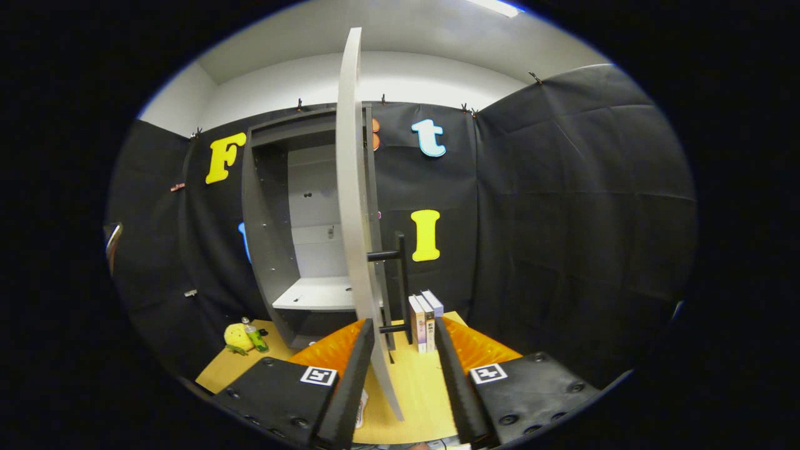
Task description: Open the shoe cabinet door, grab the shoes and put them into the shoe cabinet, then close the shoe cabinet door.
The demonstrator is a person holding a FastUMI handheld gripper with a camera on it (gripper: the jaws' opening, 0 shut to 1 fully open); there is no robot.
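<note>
The grey shoe cabinet (275,250) stands on a wooden tabletop (412,387) against the booth wall, and its inside shelf (315,294) is bare. Its door (353,206) is swung out toward me, edge-on, and its lower edge runs down between my fingers. The door's black bar handle (403,284) sits on its right face, just beyond my fingertips. My gripper (403,331) is open, with the left finger (350,387) left of the door and the right finger (456,381) right of it. Neither finger presses on the door or handle.
Three upright books (425,322) stand just right of the handle, by the right fingertip. A yellow plush toy (237,337) and a small green bottle (255,337) lie left of the cabinet's foot. Black cloth walls close in on both sides.
</note>
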